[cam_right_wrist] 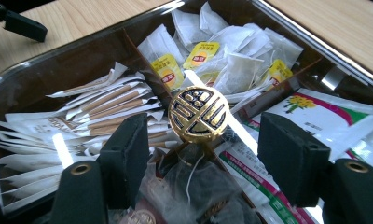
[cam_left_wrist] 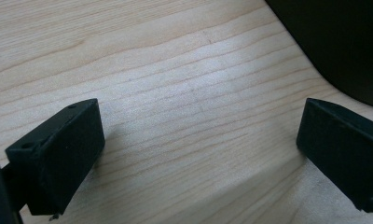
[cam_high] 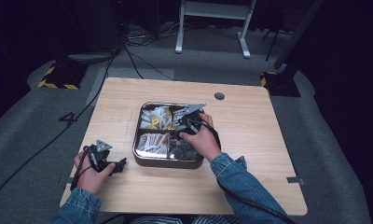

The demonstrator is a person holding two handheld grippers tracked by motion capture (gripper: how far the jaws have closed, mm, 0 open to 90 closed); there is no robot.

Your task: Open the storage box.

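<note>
The tabletop point(cam_high: 250, 140) is a light wood-grain board with rounded corners, occupying the centre of the high view. A dark round grommet point(cam_high: 219, 96) sits near its upper edge, right of centre. Short strips of grey tape point(cam_high: 295, 180) mark the right edge and the lower left edge.

A metal tray point(cam_high: 168, 163) with a polished rim rests directly on the tabletop, slightly left of centre. It is rectangular with rounded corners and divided into compartments.

The left gripper point(cam_high: 102, 160) rests on the tabletop at lower left, just beside the tray, in the person's hand. In the left gripper view, bare wood grain shows between its spread jaws.
</note>
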